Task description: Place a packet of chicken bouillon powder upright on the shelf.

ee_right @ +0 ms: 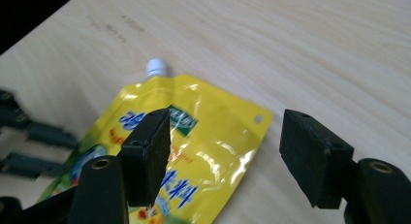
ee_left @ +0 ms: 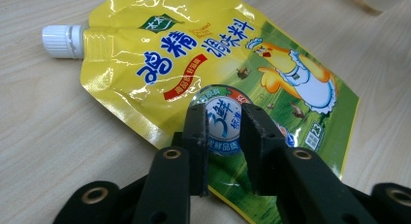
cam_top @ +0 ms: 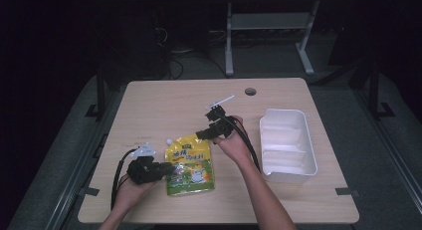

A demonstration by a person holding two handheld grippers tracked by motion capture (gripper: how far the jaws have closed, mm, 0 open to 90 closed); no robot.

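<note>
Table [cam_top: 164,103]: light wood top that carries everything here.
Tub [cam_top: 287,168]: white, oblong, on the right part of the table, well apart from the pouch.
Pouch [cam_top: 191,166]: yellow, printed, lying flat near the front edge at the middle, between the two grippers; in the left gripper view [ee_left: 203,64] a cartoon chicken and blue lettering show on its face.
Left gripper [cam_top: 164,169]: at the pouch's left edge, low over it; in its own view [ee_left: 224,132] the jaws stand a narrow gap apart over the round label, gripping nothing.
Right gripper [cam_top: 206,134]: above the pouch's top right corner; in its own view [ee_right: 225,153] the jaws are spread wide, holding nothing.
Cap [ee_left: 60,40]: white, screwed on the spout at the pouch's top left corner; seen also in the right gripper view [ee_right: 157,66].
</note>
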